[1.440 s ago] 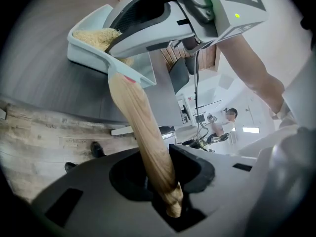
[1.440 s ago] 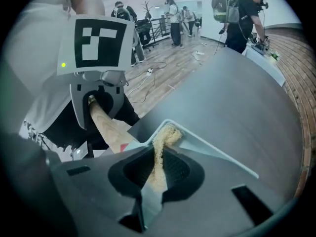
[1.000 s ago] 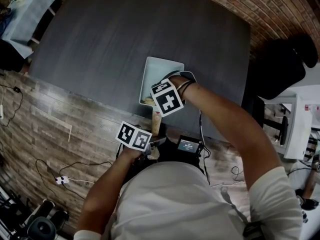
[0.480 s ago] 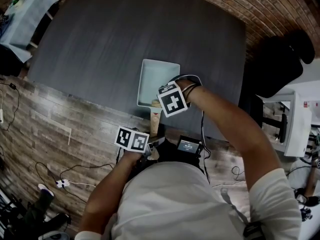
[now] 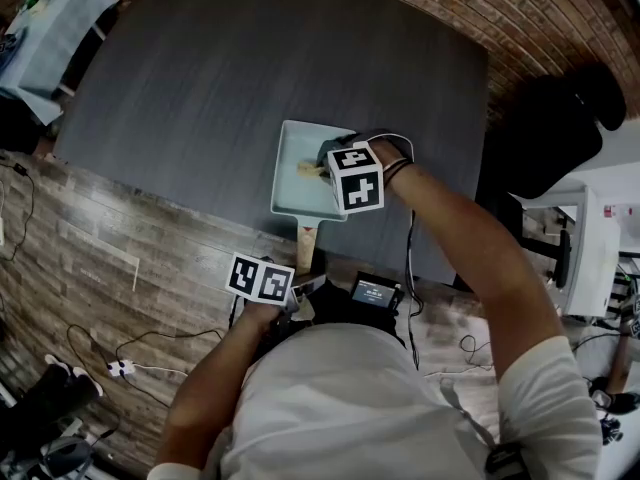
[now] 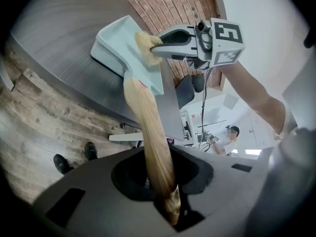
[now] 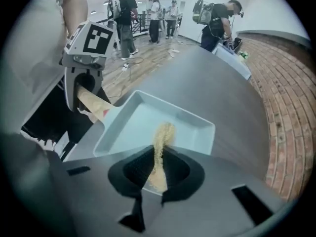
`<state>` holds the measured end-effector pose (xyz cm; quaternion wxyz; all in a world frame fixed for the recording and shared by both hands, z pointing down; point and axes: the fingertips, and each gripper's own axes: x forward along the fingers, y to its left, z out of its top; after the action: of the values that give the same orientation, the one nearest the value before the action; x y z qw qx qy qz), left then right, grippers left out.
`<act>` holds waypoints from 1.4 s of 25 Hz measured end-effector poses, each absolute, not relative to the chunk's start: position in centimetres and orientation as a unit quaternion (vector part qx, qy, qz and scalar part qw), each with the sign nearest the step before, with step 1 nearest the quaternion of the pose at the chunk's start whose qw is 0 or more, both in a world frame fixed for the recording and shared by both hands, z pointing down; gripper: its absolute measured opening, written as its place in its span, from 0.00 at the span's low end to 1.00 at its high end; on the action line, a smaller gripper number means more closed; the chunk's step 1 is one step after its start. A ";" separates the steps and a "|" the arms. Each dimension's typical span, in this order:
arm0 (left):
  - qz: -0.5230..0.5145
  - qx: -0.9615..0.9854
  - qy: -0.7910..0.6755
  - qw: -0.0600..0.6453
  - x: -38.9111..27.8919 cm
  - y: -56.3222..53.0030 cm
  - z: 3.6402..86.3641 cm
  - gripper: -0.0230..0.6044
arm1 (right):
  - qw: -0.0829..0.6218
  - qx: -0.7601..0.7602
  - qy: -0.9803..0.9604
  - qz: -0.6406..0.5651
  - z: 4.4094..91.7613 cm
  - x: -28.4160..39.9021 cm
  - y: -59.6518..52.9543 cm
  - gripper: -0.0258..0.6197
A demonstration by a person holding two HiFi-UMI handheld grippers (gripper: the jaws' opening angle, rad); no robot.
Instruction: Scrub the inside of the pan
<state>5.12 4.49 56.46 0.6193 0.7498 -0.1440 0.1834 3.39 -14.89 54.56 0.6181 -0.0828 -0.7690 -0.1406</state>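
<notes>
A pale blue rectangular pan (image 5: 293, 196) lies on the dark grey table (image 5: 200, 78), its wooden handle (image 5: 305, 244) pointing back at me over the table's near edge. My left gripper (image 5: 303, 274) is shut on the end of that handle (image 6: 148, 132); its jaws have just been closing a little on it. My right gripper (image 5: 320, 166) points steeply down into the pan and is shut on a yellowish scrubbing sponge (image 7: 162, 137). The sponge (image 6: 145, 42) touches the pan's floor (image 7: 143, 122) about mid-pan. The right gripper view also shows the left gripper (image 7: 85, 90) on the handle (image 7: 94, 104).
A black chair (image 5: 560, 128) stands right of the table. Cables (image 5: 150, 353) trail over the wooden floor near my feet. A table with a pale cloth (image 5: 45, 28) is at the far left. Several people (image 7: 128, 9) stand beyond the table. Brick paving (image 7: 286, 93) borders it.
My right gripper has carried the sponge from the pan's handle end toward its middle, away from me. The left gripper has stayed on the handle.
</notes>
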 end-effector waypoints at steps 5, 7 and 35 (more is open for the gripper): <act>0.180 0.748 -0.145 0.622 5.4 4.6 56.3 0.17 | 0.620 -0.030 -0.759 -0.197 54.4 5.0 -18.5 0.12; 0.179 0.747 -0.146 0.623 5.4 4.5 56.4 0.17 | 0.627 -0.029 -0.746 -0.222 54.7 5.5 -19.4 0.12; 0.117 0.733 -0.243 0.625 3.4 2.7 56.4 0.14 | 0.662 -0.080 -0.713 -0.216 56.8 7.3 -16.0 0.12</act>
<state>3.44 2.68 56.37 0.6252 0.7325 -0.2426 0.1169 7.29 -15.97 56.82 0.6623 -0.0802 -0.7130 -0.2157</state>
